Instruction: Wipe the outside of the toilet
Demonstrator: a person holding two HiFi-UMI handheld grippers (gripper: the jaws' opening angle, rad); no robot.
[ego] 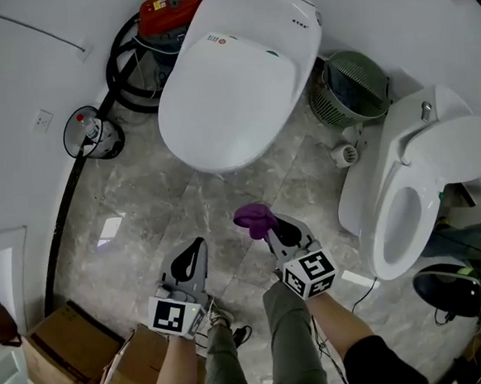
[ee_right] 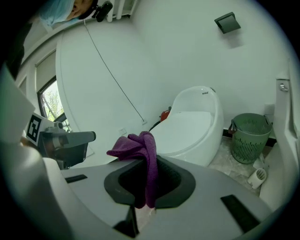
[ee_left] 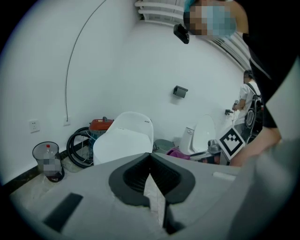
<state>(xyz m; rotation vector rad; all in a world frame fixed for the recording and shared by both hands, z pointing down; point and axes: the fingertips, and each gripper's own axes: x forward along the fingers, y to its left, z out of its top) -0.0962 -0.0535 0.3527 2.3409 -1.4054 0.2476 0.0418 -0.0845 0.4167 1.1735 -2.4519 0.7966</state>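
A big white oval toilet point(ego: 232, 80) with its lid down stands ahead on the marble floor; it also shows as toilet point(ee_left: 124, 138) and toilet point(ee_right: 192, 126). My right gripper point(ego: 270, 224) is shut on a crumpled purple cloth point(ego: 256, 219) that sticks out past its tips, a short way in front of the toilet's front rim. In the right gripper view the cloth point(ee_right: 140, 150) hangs down between the jaws. My left gripper point(ego: 196, 243) is held beside it at the left, shut with nothing in it point(ee_left: 151, 155).
A second white toilet point(ego: 423, 197) with its seat open stands at the right. A green basket point(ego: 352, 87) sits between the two. A red vacuum point(ego: 168, 6) with a black hose is behind the left side, a wire bin point(ego: 91, 134) by the wall, cardboard boxes point(ego: 62, 350) near left.
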